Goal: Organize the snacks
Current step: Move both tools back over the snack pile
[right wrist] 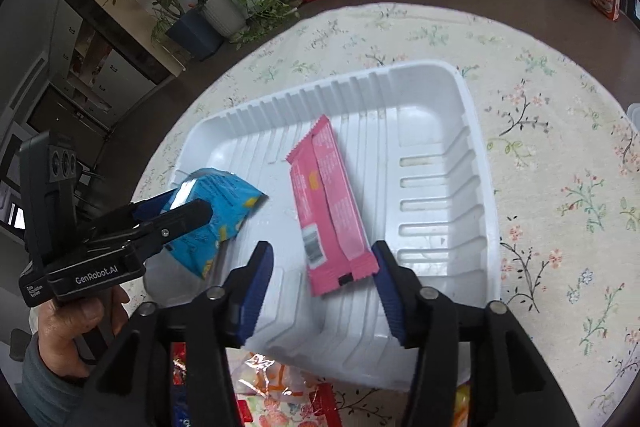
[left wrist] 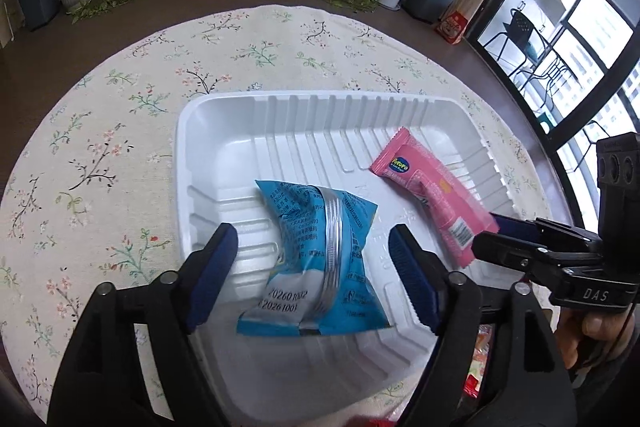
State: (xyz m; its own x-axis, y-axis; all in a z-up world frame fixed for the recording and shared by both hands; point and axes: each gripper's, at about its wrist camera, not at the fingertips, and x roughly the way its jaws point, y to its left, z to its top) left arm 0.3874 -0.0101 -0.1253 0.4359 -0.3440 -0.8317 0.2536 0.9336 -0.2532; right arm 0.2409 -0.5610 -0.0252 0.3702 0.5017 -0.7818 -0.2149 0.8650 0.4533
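Black left tongs with blue ribbed pads fill the lower part of the left wrist view, spread wide, pads clear of the crinkled light-blue foil snack packet lying between them. Packet shows a silver back seam, white printed date digits, dense print; it rests on the floor of the white ribbed plastic tray, lower centre of frame. Pink flat snack bar wrapper lies in the same tray at right, well apart from the blue packet, yellow-green logo near its upper end, barcode lower down. Right tongs in the right wrist view are spread too, either side of the pink wrapper's lower end, not pressing it. Tray sits on a round surface with floral cloth. More bright wrappers at bottom edge, blurred.
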